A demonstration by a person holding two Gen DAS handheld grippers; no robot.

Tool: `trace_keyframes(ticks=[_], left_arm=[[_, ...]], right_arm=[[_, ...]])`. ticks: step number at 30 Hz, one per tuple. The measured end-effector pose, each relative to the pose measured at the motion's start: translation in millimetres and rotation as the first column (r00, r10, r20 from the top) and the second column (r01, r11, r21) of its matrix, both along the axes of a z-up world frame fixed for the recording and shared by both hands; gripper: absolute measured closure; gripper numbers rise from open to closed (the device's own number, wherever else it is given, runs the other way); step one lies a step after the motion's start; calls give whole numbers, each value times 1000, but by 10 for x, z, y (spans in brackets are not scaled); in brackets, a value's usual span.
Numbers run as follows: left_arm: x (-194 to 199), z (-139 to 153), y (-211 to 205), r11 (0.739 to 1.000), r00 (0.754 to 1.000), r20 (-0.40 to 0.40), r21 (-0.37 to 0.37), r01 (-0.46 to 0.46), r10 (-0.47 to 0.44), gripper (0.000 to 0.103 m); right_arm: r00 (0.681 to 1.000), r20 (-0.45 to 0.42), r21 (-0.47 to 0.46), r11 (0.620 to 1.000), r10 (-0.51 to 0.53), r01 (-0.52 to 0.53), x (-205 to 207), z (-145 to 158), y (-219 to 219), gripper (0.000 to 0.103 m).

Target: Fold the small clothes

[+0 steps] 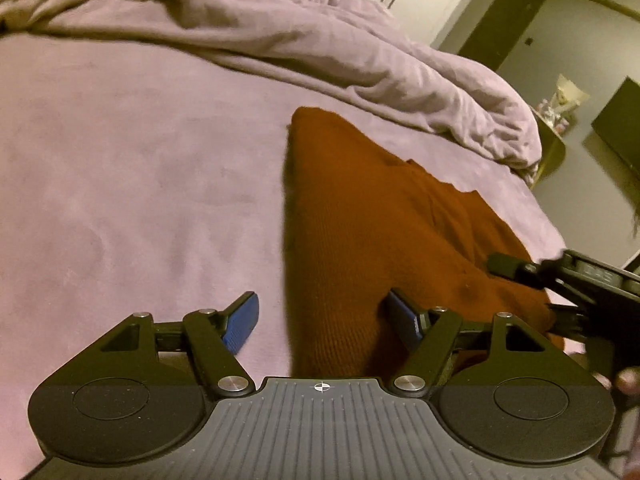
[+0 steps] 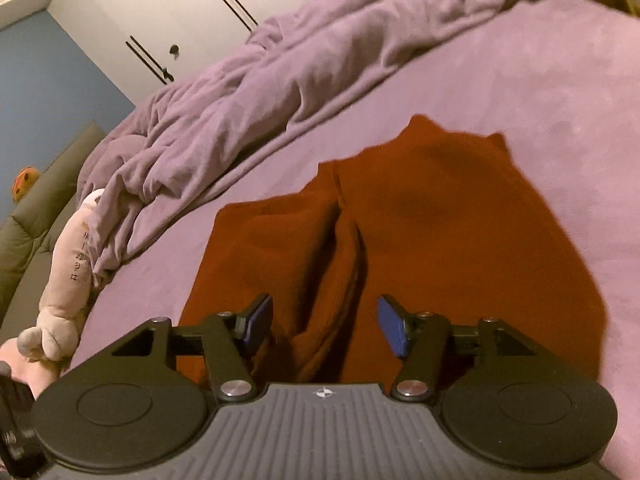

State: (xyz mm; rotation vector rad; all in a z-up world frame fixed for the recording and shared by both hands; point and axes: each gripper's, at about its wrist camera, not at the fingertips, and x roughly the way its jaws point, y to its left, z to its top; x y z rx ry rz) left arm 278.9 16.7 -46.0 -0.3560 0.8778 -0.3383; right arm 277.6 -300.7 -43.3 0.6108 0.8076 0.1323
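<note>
Garment (image 2: 420,232), rust knit, lies spread on the bed (image 1: 120,180) so its edges are reachable. Left gripper (image 1: 322,322), spread, straddles its near edge; right gripper (image 2: 324,326), spread, hovers over a central ridge, likely to pinch it. Duvet (image 1: 300,40) bunched beyond.

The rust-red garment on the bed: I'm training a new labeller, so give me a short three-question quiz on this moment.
1. True or false: the left gripper is shut on the rust-red garment.
2. What lies bunched along the far side of the bed? A) a purple blanket B) a striped towel C) a stack of books
3. Fill in: in the right wrist view, the right gripper hangs open over a raised ____ running down the garment.

Key: 1 false, both grippers are open and hold nothing; 2 A, the purple blanket; 3 fold.
</note>
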Motion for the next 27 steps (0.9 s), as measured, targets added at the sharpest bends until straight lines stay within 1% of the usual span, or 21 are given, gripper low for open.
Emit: trace_keyframes(ticks=[2,4,7,10,11,12,13,14,15,16,17,18,20,22,24,25,27], left_arm=[[40,-31,15,1000,1000,-10,-11,-7,7,27],[37,-19,-25,1000,1000,-2,5,-4,4,27],[37,-4,-45,1000,1000,2,20,-1,1,27],[38,-4,-57,1000,1000,2,27,-7,7,27],[27,6,-66,999,1000,8,35,-9,8,27],[14,15,-77,999,1000,15,44,-8,8,26],[-6,37,-79,999,1000,23,53,-12,10,26],[-31,66,-74,998,999,32,59,-21,19,26],[-67,104,-64,998,999,41,62,-32,29,25],[-104,139,-51,997,998,49,64,-40,37,25],[-129,177,-36,997,997,58,67,-47,43,24],[-175,220,-25,996,996,73,76,-53,47,23],[-234,280,-14,995,995,93,90,-49,41,23],[-273,311,-27,994,994,102,105,-37,26,21],[-308,308,-77,993,995,100,115,-14,2,21],[-322,294,-112,993,995,98,116,0,-11,21],[-337,251,-217,993,996,85,116,28,-38,21]], right_arm=[[1000,-23,28,1000,15,-14,130,-62,25,45],[999,-34,53,998,41,-40,260,-85,87,45],[996,-38,47,996,79,-77,401,-76,225,45],[995,-38,-21,995,94,-95,473,-84,369,55],[995,-32,-38,995,96,-97,477,-77,402,65],[995,-20,-75,992,99,-100,465,-53,437,84],[994,-10,-131,985,109,-110,456,-25,484,85],[992,2,-175,977,127,-124,440,5,522,88],[989,17,-238,961,147,-139,408,51,577,91],[985,30,-304,940,169,-153,382,98,644,91],[980,48,-376,913,191,-160,348,157,712,92],[973,81,-456,876,218,-158,291,245,778,92],[958,138,-551,823,252,-137,206,402,832,93],[943,190,-656,750,275,-86,119,533,855,93],[940,215,-729,684,265,-26,65,584,808,93],[943,214,-749,662,253,-8,56,593,740,93],[956,195,-753,659,218,3,53,565,555,93]])
